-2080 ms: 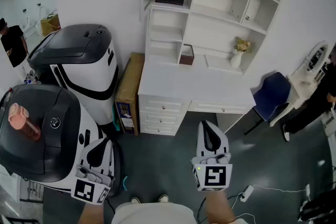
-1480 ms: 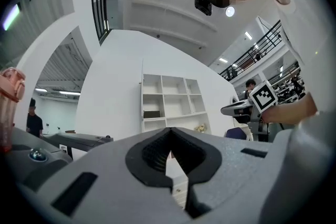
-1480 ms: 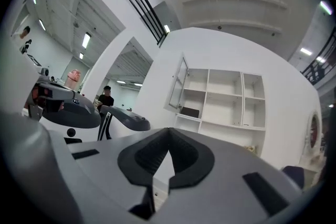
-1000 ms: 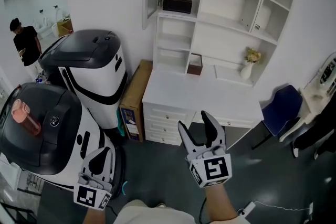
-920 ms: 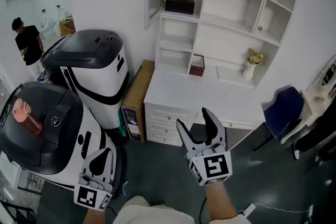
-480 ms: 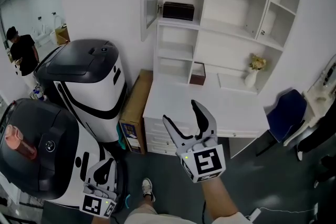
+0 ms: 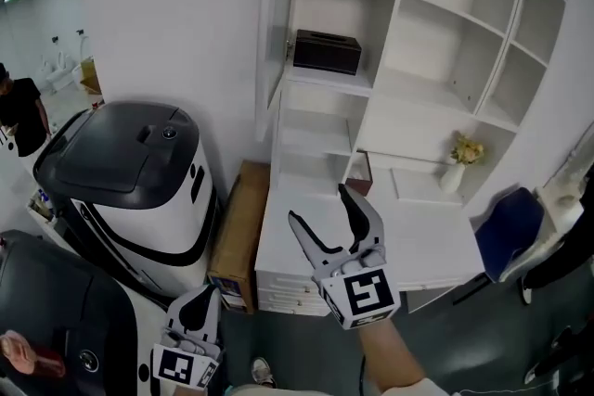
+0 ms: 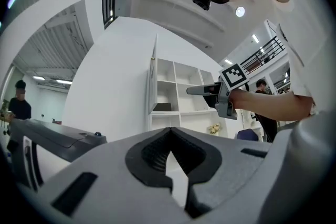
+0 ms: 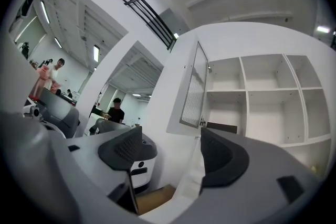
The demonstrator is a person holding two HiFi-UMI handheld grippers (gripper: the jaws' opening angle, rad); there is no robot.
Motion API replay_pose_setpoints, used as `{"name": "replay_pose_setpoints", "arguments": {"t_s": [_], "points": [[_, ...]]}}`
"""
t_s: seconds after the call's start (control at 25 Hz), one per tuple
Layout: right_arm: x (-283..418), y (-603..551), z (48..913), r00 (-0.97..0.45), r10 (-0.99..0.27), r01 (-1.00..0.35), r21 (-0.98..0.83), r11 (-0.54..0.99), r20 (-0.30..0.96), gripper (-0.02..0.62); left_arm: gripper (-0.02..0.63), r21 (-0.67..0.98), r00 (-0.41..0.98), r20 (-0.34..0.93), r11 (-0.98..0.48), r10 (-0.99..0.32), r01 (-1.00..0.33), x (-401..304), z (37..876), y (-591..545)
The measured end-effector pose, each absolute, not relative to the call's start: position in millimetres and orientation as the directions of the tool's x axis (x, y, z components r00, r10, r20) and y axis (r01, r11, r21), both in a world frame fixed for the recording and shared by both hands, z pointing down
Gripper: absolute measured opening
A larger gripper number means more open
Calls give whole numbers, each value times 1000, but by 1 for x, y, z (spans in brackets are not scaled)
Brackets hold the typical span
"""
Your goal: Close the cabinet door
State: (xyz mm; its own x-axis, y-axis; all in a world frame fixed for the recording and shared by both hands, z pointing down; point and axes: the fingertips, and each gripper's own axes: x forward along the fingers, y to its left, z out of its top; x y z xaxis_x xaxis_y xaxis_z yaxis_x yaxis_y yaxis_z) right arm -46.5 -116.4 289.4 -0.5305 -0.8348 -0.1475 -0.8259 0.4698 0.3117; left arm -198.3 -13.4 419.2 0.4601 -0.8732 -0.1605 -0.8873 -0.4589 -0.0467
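The fingers of your right gripper [image 7: 317,202] have just been opening. Now they stand wide apart with nothing between them. The cabinet door [image 7: 270,32] is open. It is high up ahead of those fingers and well apart from them, swung out from the white shelves [image 7: 408,42]. A black box [image 7: 327,51] sits on the shelf just behind the door. The fingers of your left gripper [image 7: 206,294] are pressed together and hold nothing, low down near the black and white machine [image 7: 130,172].
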Motion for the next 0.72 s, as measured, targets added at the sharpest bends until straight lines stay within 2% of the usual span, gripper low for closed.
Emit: {"name": "replay_pose_setpoints", "arguments": {"t_s": [0.36,0.72], "points": [[-82,-203,257,-576,-789,-802,335,495,-214,321,5,-72,491,-166,-486,-855,-871,-194,406,-108],[-112,-260,233,-662,-702,-746,328,580,-265,321,5,-90,328,-181,-317,-927,-944,-214,395,-139]]}}
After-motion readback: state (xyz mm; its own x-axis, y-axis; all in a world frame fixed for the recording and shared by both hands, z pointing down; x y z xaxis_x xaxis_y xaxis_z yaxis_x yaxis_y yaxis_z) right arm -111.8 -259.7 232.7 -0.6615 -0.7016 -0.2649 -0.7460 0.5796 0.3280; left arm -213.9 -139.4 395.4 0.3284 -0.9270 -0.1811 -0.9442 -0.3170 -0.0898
